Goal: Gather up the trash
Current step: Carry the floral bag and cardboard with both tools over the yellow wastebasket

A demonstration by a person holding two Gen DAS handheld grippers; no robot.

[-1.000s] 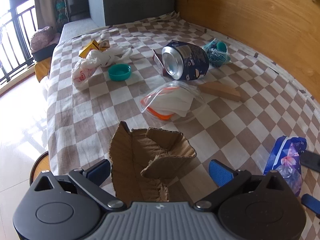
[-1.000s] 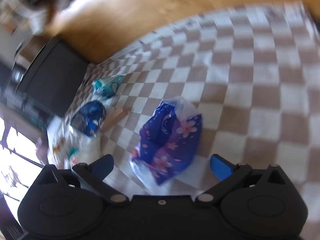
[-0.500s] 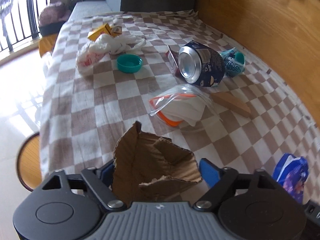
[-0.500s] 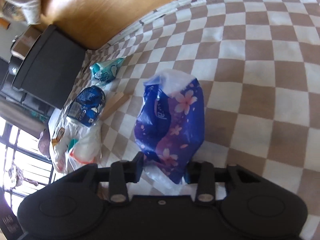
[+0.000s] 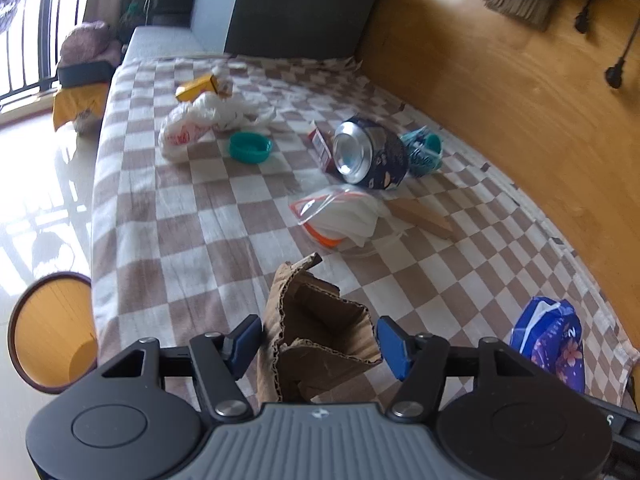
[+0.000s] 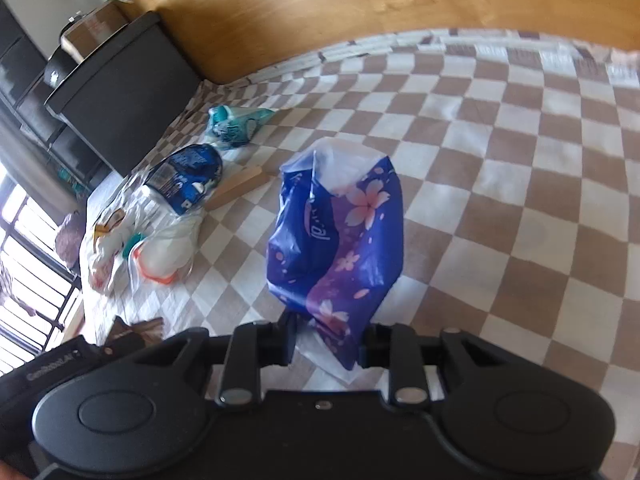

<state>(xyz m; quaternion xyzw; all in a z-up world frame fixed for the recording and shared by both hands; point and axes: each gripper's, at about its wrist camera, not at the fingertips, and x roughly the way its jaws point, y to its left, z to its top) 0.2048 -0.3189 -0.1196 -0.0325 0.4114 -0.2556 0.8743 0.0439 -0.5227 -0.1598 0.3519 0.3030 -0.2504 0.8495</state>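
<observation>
Low in the middle of the left wrist view, our left gripper (image 5: 318, 344) has its blue pads set narrowly on either side of a crumpled cardboard piece (image 5: 316, 332), touching or very nearly touching its folds. We cannot tell whether it is lifted clear of the checked cloth (image 5: 192, 216).

Lower centre of the right wrist view, our right gripper (image 6: 328, 340) has its jaws pinched on the bottom of the blue flowered bag (image 6: 340, 232), which rises up the frame from them.

To carry both well, we judge that we should keep a firm squeeze, since the bag's film looks slippery and the cardboard may spring.

Toward the upper middle of the left view a crushed can (image 5: 368, 154), a zip bag (image 5: 340, 216) and a teal lid (image 5: 250, 147) wait for later trips.
</observation>
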